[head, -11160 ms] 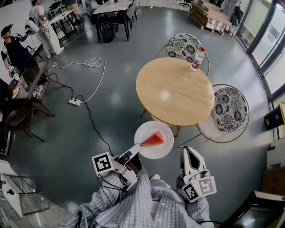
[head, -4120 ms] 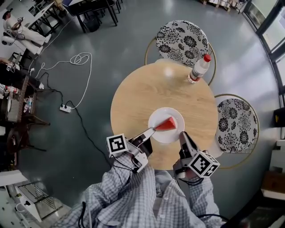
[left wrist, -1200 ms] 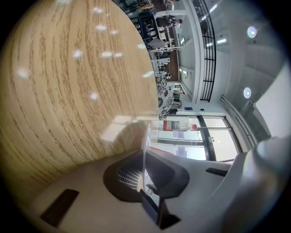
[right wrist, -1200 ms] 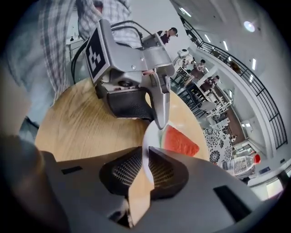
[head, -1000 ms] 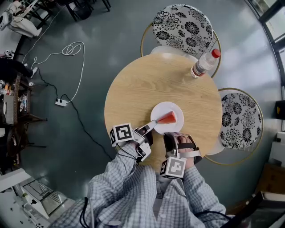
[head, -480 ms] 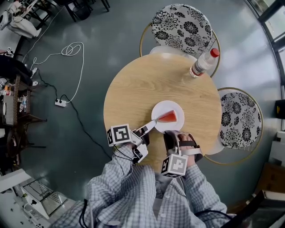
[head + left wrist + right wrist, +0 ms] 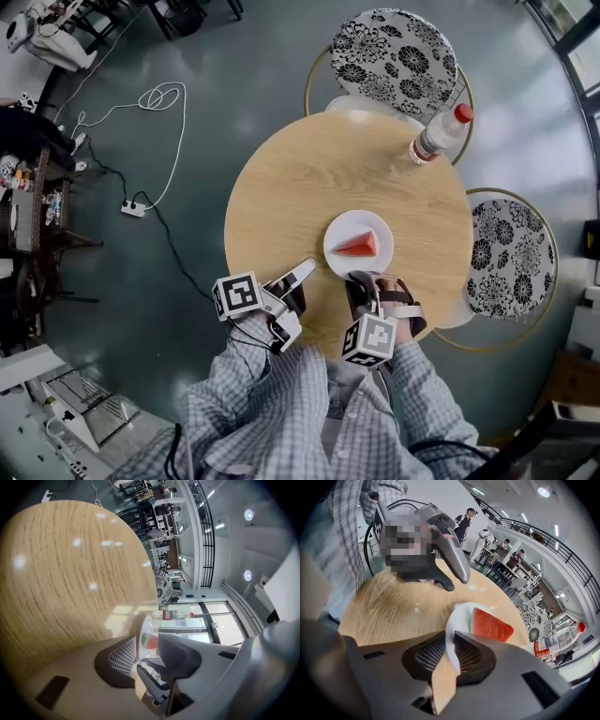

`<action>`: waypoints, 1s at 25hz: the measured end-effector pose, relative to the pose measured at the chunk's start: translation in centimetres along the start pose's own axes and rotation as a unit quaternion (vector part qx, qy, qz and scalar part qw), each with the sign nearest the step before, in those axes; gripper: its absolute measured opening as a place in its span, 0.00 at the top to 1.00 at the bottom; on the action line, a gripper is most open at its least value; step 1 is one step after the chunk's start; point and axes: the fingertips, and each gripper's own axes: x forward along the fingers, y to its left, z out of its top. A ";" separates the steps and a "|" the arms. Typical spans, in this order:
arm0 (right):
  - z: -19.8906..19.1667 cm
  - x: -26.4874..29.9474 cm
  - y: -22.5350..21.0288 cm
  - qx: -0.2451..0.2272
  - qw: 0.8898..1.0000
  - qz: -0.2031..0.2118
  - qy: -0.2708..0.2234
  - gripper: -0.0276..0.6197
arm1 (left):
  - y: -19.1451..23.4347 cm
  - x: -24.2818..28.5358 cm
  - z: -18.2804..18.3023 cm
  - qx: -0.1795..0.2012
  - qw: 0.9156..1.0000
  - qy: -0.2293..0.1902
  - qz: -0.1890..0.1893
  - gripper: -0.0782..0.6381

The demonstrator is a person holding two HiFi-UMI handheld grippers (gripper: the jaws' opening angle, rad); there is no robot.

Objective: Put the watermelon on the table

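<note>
A red watermelon wedge [image 7: 357, 247] lies on a white plate [image 7: 337, 230] that rests on the round wooden table [image 7: 300, 178]. My left gripper [image 7: 302, 272] is open and sits off the plate's left rim; its jaws have just been opening and nothing is between them. In the left gripper view the wedge [image 7: 151, 641] shows beyond the gap of that gripper [image 7: 147, 646]. My right gripper [image 7: 364, 281] is at the plate's near rim. In the right gripper view its jaws [image 7: 451, 641] pinch the white rim [image 7: 457, 618], with the wedge [image 7: 490, 625] just beyond.
A plastic water bottle [image 7: 438, 134] with a red cap stands at the table's far right edge. Two floral-cushioned chairs [image 7: 394, 52] [image 7: 511, 258] flank the table at the back and right. A cable and power strip [image 7: 133, 208] lie on the floor to the left.
The left gripper has let go of the plate's left rim, opened, and drawn back toward the lower left. The right gripper has stayed at the near rim.
</note>
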 end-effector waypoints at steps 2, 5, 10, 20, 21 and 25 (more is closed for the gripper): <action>0.0 0.2 0.3 0.015 1.000 0.012 -0.005 0.87 | 0.2 -0.5 0.1 -0.007 1.000 -0.010 0.001 0.70; 0.2 0.2 0.4 0.097 0.994 0.038 -0.033 0.87 | 0.7 -1.0 0.1 -0.007 1.000 -0.019 0.010 0.70; 0.8 -0.6 -0.4 0.220 0.970 0.047 -0.087 0.85 | -0.2 -1.2 -0.1 -0.010 0.999 -0.025 -0.016 0.70; -0.2 -6.3 -3.7 0.471 0.859 0.004 -0.201 0.93 | -3.3 -2.2 -2.8 0.147 0.989 0.022 -0.009 0.88; -0.3 -6.8 -3.7 0.482 0.851 0.002 -0.207 0.94 | -3.9 -2.1 -3.6 0.170 0.985 0.038 -0.014 0.88; -0.9 -9.4 -3.8 0.536 0.809 -0.008 -0.240 0.95 | -6.4 -1.8 -6.6 0.223 0.971 0.073 -0.045 0.88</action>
